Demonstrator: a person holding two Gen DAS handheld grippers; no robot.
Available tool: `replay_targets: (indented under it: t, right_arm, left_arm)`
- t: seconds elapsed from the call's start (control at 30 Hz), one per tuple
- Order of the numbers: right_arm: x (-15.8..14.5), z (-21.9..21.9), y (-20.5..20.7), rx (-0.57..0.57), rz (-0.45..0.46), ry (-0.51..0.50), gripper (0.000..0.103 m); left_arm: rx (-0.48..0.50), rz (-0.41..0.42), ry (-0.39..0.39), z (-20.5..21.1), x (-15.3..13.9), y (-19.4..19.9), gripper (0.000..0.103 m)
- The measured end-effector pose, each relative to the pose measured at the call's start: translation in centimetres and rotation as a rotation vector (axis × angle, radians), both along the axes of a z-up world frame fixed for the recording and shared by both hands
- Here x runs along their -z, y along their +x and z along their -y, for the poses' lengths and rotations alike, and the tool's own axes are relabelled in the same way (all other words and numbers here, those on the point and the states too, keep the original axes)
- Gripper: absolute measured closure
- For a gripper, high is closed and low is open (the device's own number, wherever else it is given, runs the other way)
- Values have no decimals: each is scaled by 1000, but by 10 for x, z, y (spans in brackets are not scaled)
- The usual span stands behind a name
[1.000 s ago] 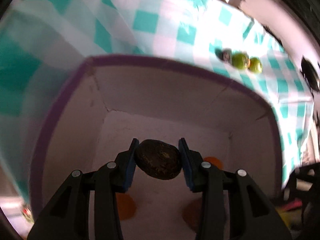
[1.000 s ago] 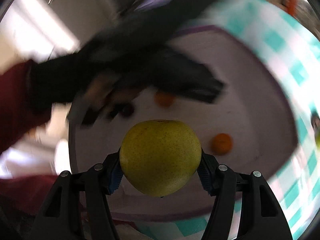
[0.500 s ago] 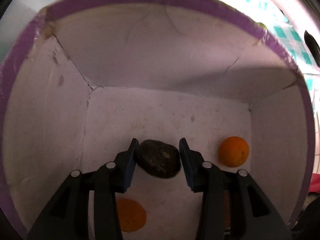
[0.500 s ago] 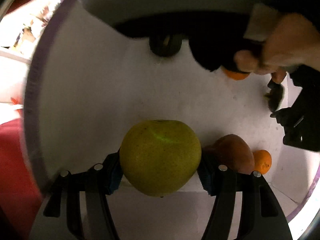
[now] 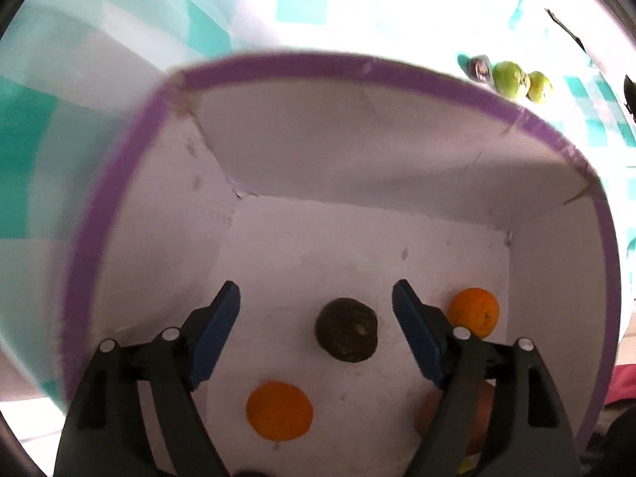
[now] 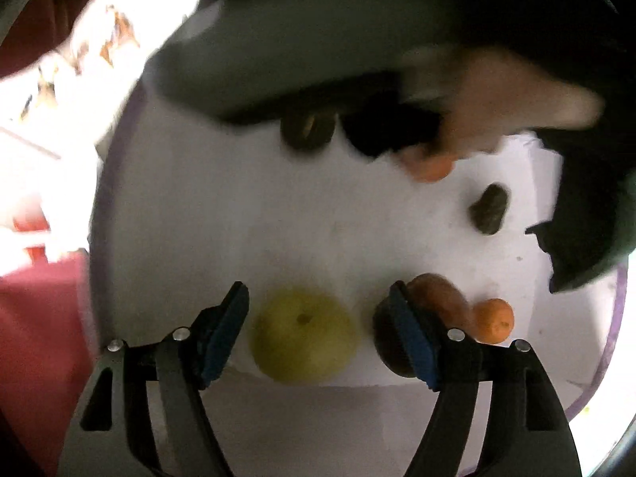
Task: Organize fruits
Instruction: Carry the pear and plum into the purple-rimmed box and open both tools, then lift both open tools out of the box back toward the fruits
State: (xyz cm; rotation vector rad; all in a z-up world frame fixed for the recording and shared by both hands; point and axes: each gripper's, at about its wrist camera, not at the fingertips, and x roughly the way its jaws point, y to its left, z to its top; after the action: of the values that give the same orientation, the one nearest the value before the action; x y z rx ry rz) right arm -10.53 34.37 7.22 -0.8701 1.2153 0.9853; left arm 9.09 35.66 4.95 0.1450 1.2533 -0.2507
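Observation:
Both grippers hang over a white box with a purple rim [image 5: 318, 61]. My left gripper [image 5: 316, 304] is open, and a dark brown round fruit [image 5: 346, 334] lies on the box floor between and below its fingers. Two oranges [image 5: 279, 410] [image 5: 475, 312] lie near it. My right gripper [image 6: 320, 304] is open above a yellow-green pear [image 6: 304, 334] that rests on the box floor. A reddish-brown fruit [image 6: 437, 298] and a small orange [image 6: 493, 320] lie beside its right finger. The dark fruit [image 6: 308, 131] also shows in the right wrist view.
Two green fruits [image 5: 510, 79] [image 5: 538, 85] and a small dark one [image 5: 479, 67] lie on the teal checked cloth [image 5: 302, 0] beyond the box. In the right wrist view the person's hand with the other gripper [image 6: 497, 95] reaches over the box. Another dark fruit [image 6: 489, 208] lies there.
Both grippers have opened. The dark fruit left the left gripper and lies on the box floor. The pear left the right gripper and rests in the box. The left gripper has risen.

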Motion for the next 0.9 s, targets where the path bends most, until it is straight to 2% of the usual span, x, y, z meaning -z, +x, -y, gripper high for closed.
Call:
replay_targets:
  t: [0.1, 0.23, 0.3, 0.4, 0.5, 0.6, 0.67, 0.77, 0.83, 0.9]
  right_arm:
    - [-42, 32, 11, 111, 21, 192, 25]
    - [-90, 88, 39, 261, 69, 377, 21]
    - [-109, 126, 50, 359, 99, 451, 18]
    - [-127, 205, 68, 555, 120, 554, 17]
    - [-125, 267, 90, 697, 112, 586, 16]
    - [-105, 332, 80, 840, 90, 579, 16]
    - [-89, 359, 80, 910, 72, 567, 16]
    - [-60, 388, 76, 1005, 53, 553, 16]
    - [-45, 419, 74, 1072, 46, 546, 16]
    - [-34, 437, 72, 1122, 44, 538, 16]
  left_arm:
    - [-44, 71, 38, -1, -23, -10, 17]
    - [-129, 183, 33, 2, -67, -21, 12]
    - [-179, 255, 46, 4, -90, -32, 9]
    - [-259, 386, 89, 4, -131, -50, 4]
    - [-329, 494, 123, 19, -168, -71, 2]
    - [-392, 590, 126, 47, -200, -99, 2]
    - [-411, 623, 111, 76, -209, -115, 2]
    - [-377, 614, 47, 131, -208, -132, 2]
    - [-329, 580, 11, 174, -195, -141, 2]
    - [-253, 510, -19, 221, -173, -143, 2]
